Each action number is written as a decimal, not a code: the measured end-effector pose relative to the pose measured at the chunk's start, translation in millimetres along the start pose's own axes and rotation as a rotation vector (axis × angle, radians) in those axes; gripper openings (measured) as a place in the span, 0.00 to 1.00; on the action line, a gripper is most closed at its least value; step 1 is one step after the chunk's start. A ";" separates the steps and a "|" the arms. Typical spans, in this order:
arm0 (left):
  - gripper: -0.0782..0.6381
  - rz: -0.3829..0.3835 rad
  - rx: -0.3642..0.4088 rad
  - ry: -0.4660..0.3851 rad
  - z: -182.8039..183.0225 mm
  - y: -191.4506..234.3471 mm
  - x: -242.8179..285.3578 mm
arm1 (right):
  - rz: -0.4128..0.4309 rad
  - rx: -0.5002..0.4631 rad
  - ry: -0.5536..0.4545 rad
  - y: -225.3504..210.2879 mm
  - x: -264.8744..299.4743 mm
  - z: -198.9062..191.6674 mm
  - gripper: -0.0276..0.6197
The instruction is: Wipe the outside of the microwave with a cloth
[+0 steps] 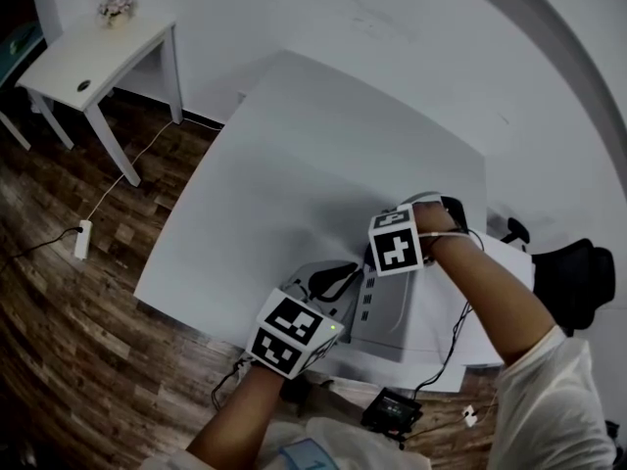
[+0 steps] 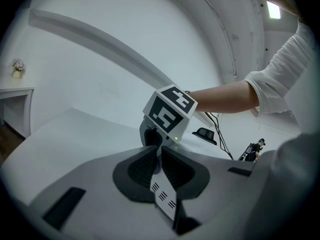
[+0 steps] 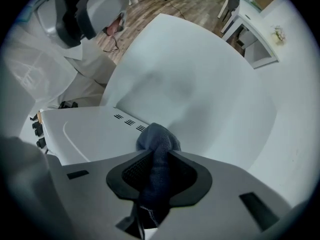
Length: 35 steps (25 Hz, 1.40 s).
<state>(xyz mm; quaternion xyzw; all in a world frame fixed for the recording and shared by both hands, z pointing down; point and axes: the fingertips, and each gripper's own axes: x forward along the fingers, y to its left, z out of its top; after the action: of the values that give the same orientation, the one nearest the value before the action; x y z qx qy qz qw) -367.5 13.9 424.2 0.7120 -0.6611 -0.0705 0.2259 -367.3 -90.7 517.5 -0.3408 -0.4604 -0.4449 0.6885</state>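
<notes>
The white microwave (image 1: 392,311) stands at the near edge of the white table (image 1: 294,164). Vent slots (image 3: 130,121) mark its top. My right gripper (image 3: 159,170) points steeply down over that top and is shut on a dark blue cloth (image 3: 157,139), which bulges out past the pads just above the surface by the vents. My left gripper (image 2: 160,156) lies nearly level at the microwave's left side with its jaws shut; the vented white top shows through the slit behind them. The right gripper's marker cube (image 2: 170,111) sits just ahead of it.
A small white side table (image 1: 93,62) with a flower pot (image 1: 116,8) stands at the far left. A power strip (image 1: 83,238) and its cord lie on the wood floor. A black chair (image 1: 578,272) is at the right, and a black device (image 1: 392,411) with cables lies below the microwave.
</notes>
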 end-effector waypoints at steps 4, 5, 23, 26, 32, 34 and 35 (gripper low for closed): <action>0.13 -0.002 -0.001 0.006 -1.7 5.5 -7.3 | 0.028 -0.032 0.017 16.1 1.2 12.3 0.20; 0.13 -0.001 -0.002 0.008 -2.5 6.3 -8.4 | 0.036 -0.039 0.016 20.5 0.7 15.2 0.20; 0.13 -0.025 0.020 0.046 -16.1 -12.1 -21.1 | 0.190 -0.118 -0.077 134.3 -21.3 69.2 0.20; 0.13 -0.028 0.021 0.044 -15.5 -12.4 -22.6 | 0.250 -0.126 -0.093 153.7 -27.0 77.4 0.20; 0.13 -0.028 0.014 0.035 -12.3 -8.8 -22.4 | 0.328 -0.167 -0.103 179.1 -39.1 83.8 0.20; 0.13 -0.030 0.014 0.034 -11.0 -7.2 -21.8 | 0.349 -0.159 -0.110 178.4 -43.9 82.6 0.20; 0.13 -0.030 0.014 0.034 -10.7 -6.2 -21.1 | 0.356 -0.151 -0.113 176.3 -46.5 80.8 0.20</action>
<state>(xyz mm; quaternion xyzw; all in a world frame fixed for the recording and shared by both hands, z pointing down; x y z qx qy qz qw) -360.0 37.0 426.9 0.7246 -0.6467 -0.0571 0.2313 -239.1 59.8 491.2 -0.4918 -0.3961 -0.3296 0.7019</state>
